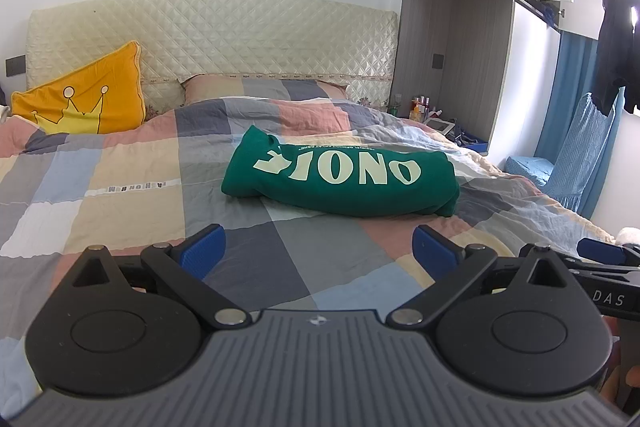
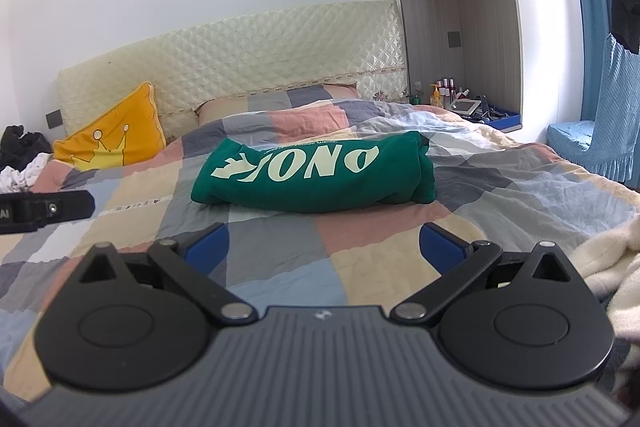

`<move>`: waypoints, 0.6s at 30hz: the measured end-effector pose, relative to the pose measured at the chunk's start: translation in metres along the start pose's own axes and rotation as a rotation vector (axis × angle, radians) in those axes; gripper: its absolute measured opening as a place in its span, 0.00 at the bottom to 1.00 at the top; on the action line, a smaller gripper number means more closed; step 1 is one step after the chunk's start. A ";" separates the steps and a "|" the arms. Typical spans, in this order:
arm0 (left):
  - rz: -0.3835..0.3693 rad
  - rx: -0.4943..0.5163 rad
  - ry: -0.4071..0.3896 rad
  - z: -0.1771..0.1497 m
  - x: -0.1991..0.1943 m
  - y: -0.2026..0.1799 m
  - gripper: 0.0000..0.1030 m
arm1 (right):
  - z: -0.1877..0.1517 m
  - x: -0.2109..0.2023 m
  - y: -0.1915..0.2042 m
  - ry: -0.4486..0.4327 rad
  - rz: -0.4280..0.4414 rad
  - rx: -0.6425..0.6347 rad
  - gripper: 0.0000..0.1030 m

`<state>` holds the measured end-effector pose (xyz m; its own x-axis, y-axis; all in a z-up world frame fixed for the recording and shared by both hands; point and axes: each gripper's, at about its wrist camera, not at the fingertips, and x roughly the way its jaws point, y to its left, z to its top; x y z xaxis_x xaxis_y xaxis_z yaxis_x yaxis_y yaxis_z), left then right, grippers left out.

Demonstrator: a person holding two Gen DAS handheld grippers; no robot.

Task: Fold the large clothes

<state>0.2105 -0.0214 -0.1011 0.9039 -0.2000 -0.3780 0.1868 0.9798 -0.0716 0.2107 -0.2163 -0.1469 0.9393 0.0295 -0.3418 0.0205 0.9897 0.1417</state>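
A green garment with pale lettering (image 1: 340,179) (image 2: 316,173) lies folded into a thick bundle on the checked bed cover, in the middle of the bed. My left gripper (image 1: 320,251) hovers open a short way in front of it, blue pads wide apart, nothing between them. My right gripper (image 2: 324,247) is likewise open and empty, also short of the bundle. The right gripper's finger (image 1: 604,253) shows at the right edge of the left wrist view, and the left gripper's black body (image 2: 44,211) shows at the left of the right wrist view.
A yellow crown cushion (image 1: 84,99) leans on the quilted headboard (image 1: 240,39). A white fluffy cloth (image 2: 608,267) lies at the bed's right edge. Dark and white clothes (image 2: 20,155) are piled at the far left. A bedside shelf with bottles (image 2: 444,95) and a blue-covered chair (image 2: 592,143) stand to the right.
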 end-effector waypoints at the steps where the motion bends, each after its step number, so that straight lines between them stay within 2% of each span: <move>1: 0.001 0.000 0.001 0.000 0.000 0.000 0.98 | 0.001 0.001 -0.001 0.000 -0.001 0.000 1.00; 18: -0.003 0.011 0.003 -0.001 -0.002 -0.002 0.99 | 0.000 0.001 -0.002 -0.002 -0.001 -0.003 1.00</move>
<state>0.2082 -0.0228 -0.1016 0.9022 -0.2033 -0.3804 0.1942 0.9790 -0.0625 0.2114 -0.2180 -0.1472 0.9400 0.0277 -0.3400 0.0207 0.9902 0.1379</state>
